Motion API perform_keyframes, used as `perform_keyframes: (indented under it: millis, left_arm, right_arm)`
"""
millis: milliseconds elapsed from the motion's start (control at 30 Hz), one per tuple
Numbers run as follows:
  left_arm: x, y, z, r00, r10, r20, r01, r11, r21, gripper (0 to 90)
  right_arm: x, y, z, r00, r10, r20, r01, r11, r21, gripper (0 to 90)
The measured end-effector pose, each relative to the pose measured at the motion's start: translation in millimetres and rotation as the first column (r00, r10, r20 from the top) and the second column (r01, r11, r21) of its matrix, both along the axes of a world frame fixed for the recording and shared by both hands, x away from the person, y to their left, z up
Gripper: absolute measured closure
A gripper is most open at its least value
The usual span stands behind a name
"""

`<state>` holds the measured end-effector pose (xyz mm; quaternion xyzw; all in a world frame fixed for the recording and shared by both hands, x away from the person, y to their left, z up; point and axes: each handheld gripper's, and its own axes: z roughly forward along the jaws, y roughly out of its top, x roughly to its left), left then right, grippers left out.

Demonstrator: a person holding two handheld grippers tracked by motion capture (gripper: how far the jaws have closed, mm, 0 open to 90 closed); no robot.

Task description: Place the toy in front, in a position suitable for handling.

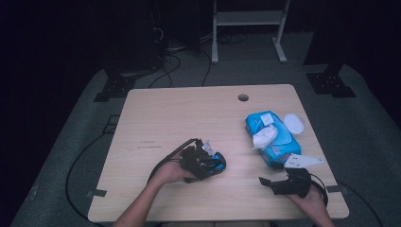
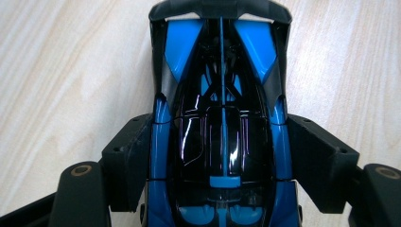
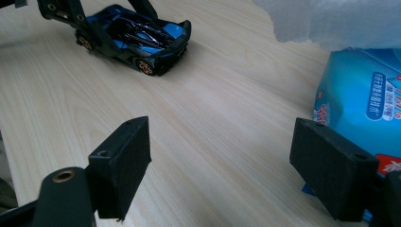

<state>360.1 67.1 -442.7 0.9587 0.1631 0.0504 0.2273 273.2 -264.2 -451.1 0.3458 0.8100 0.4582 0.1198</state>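
Toy car (image 2: pixel 221 137) clamped in left tool (image 2: pixel 222 156); gold wheels in right gripper view, right tool (image 3: pixel 220 165) wide open, empty.

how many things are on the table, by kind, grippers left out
toy car: 1
wet wipes pack: 1
white round lid: 1
total: 3

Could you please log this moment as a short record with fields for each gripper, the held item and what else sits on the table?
left gripper: shut on the toy car, jaws on its two sides
toy car: blue and black, wheels on the table
right gripper: open, holds nothing, beside the wipes pack
wipes pack: blue, one wipe pulled up from its opening
white lid: beside the pack
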Motion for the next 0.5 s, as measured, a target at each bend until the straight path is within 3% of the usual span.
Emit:
perform_keyframes:
  millis: [33, 133, 267, 300, 333, 367, 400, 467, 500]
  left_arm:
    - [0.0, 0.0, 0.0, 1.0000, 0.000, 0.000, 0.000, 1.0000, 0.000, 27.9]
    - [-0.6, 4.5, -4.0, 0.9999, 0.011, -0.013, -0.011, 0.9998, -0.016, 27.9]
    - [-1.6, 5.4, -6.3, 0.9999, 0.013, -0.006, -0.014, 0.9997, -0.019, 27.7]
    - [-1.9, 5.7, -6.7, 0.9999, 0.014, -0.004, -0.014, 0.9997, -0.022, 27.7]
    - [-2.2, 6.0, -7.0, 0.9999, 0.017, -0.004, -0.017, 0.9995, -0.026, 27.7]
    - [-2.4, 6.3, -7.0, 0.9998, 0.018, -0.004, -0.018, 0.9995, -0.027, 27.7]
    - [-2.9, 6.8, -7.4, 0.9998, 0.019, 0.000, -0.019, 0.9993, -0.031, 27.7]
    - [-3.1, 8.0, -7.3, 0.9999, 0.017, -0.002, -0.017, 0.9993, -0.034, 27.5]
    - [-3.1, 8.0, -7.3, 0.9999, 0.017, -0.002, -0.017, 0.9993, -0.034, 27.3]
  right_arm:
    - [0.0, 0.0, 0.0, 1.0000, 0.000, 0.000, 0.000, 1.000, 0.000, 20.1]
    - [-6.8, 3.9, 14.2, 0.9983, 0.009, 0.058, -0.010, 1.000, 0.009, 20.7]
    - [-2.3, 3.0, 31.4, 0.9925, -0.015, 0.121, 0.016, 1.000, -0.002, 20.7]
    - [1.9, 2.0, 36.4, 0.9903, -0.032, 0.135, 0.034, 0.999, -0.010, 20.7]
    - [15.8, -1.3, 44.9, 0.9865, -0.057, 0.153, 0.062, 0.998, -0.024, 20.7]
    - [15.8, -1.3, 44.9, 0.9865, -0.057, 0.153, 0.062, 0.998, -0.024, 20.7]
    - [33.5, -5.3, 50.2, 0.9819, -0.099, 0.162, 0.108, 0.993, -0.052, 20.7]
    - [53.3, -9.1, 51.8, 0.9806, -0.132, 0.145, 0.145, 0.986, -0.085, 20.7]
    - [53.3, -9.1, 51.8, 0.9806, -0.132, 0.145, 0.145, 0.986, -0.085, 20.7]
